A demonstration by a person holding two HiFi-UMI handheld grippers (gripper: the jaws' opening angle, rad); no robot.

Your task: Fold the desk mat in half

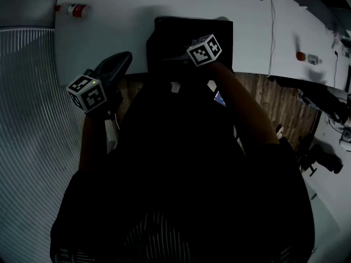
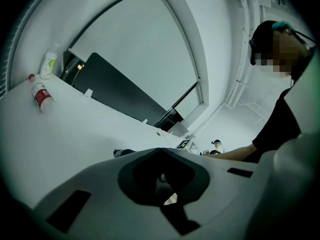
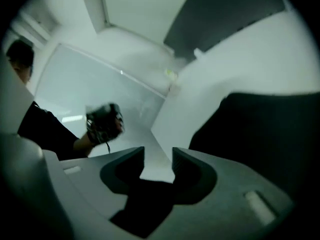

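From your head view, the dark desk mat [image 1: 170, 34] lies on the white table [image 1: 109, 32]. A red-labelled bottle [image 1: 74, 9] lies well to its left, contents unreadable. Your left hand-held gripper [image 2: 160, 150] has its jaws together, empty. Your right hand-held gripper [image 3: 158, 159] stands open beside the mat.

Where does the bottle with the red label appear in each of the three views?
Head view: the bottle with the red label is at the upper left, on the white table.
Left gripper view: the bottle is at the left, on that table.
Right gripper view: it cannot be made out.
Shared landmark: the white table, seen in all three.
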